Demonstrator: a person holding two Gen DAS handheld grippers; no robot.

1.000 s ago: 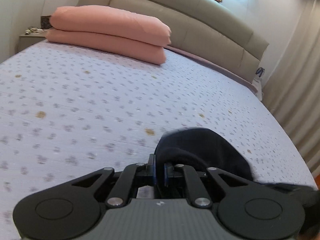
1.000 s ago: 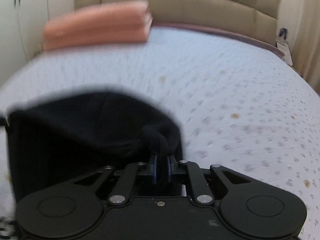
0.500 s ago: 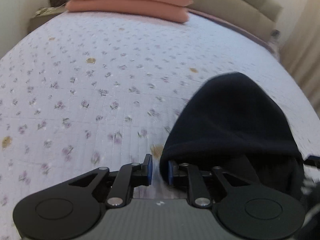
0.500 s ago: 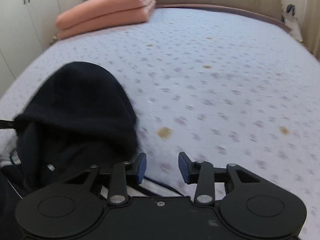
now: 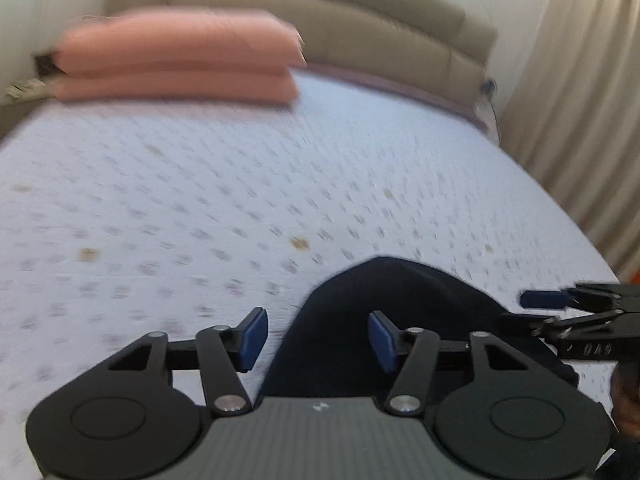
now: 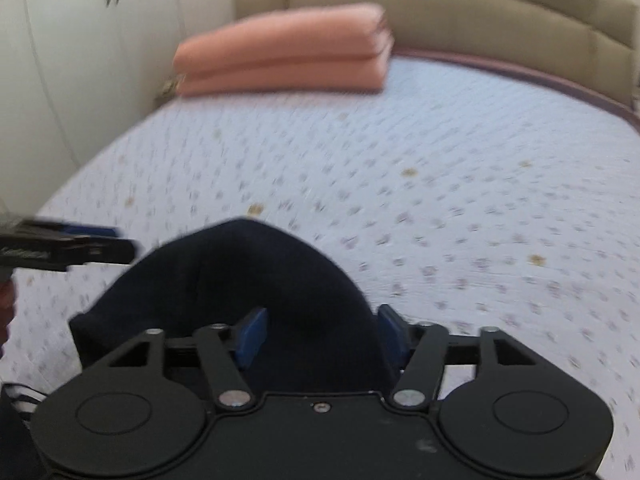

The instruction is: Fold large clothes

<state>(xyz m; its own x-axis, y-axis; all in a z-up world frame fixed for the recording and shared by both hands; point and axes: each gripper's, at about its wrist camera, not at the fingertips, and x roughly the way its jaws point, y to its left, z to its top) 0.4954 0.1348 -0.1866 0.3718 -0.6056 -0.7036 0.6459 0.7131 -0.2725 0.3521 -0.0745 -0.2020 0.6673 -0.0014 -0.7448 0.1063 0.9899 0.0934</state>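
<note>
both jaws stand wide open and empty as the left gripper (image 5: 316, 336) and right gripper (image 6: 320, 334) hover over a dark garment (image 6: 240, 280) bunched on the bed (image 6: 440, 180); folding looks barely begun.

Left tongs (image 5: 316, 336) are spread wide at the bottom of the frame, dark garment (image 5: 392, 300) bunched on the bed (image 5: 200, 184) between them. Right tongs (image 5: 560, 308) poke in at the right edge (blurry). Pink folded blanket (image 5: 180, 60) upper left.
</note>
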